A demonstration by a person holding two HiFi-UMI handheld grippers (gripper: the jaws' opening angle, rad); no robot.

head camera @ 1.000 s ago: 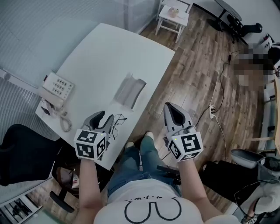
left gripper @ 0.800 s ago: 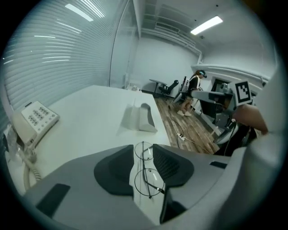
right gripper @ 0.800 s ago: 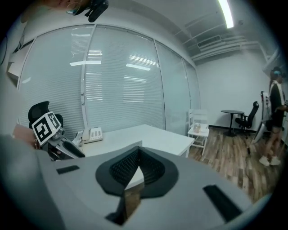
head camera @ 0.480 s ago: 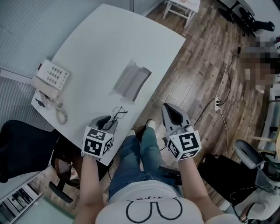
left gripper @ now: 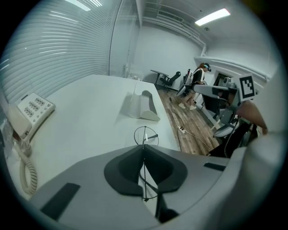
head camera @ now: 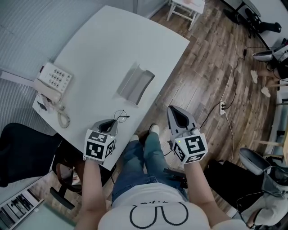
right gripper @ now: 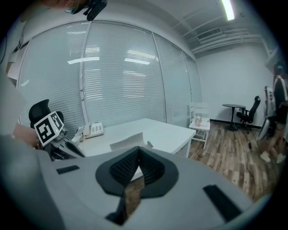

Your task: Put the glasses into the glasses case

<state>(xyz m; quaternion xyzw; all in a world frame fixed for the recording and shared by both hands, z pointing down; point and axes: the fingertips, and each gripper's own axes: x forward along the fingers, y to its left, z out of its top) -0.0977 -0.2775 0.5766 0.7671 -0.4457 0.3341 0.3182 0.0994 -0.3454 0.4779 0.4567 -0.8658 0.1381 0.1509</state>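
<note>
The thin wire-framed glasses point(head camera: 120, 116) lie near the front edge of the white table point(head camera: 103, 49), and my left gripper point(head camera: 109, 124) is shut on their near part. In the left gripper view one round lens point(left gripper: 145, 136) sticks out beyond the left gripper point(left gripper: 143, 148), with a thin temple wire running back between the closed pads. The grey glasses case point(head camera: 135, 84) lies open further up the table, apart from both grippers; it also shows as a pale shell point(left gripper: 143, 106). My right gripper point(head camera: 176, 114) hangs off the table's right side above the floor, shut and empty point(right gripper: 137, 150).
A white desk telephone point(head camera: 53, 81) with a coiled cord sits at the table's left edge. A black office chair point(head camera: 22, 152) stands left of me. A power strip point(head camera: 221, 108) and cable lie on the wood floor to the right. A small white side table point(head camera: 186, 9) stands far off.
My left gripper has come down onto the glasses at the table's front edge and closed on them. The right gripper sank a little beside the table.
</note>
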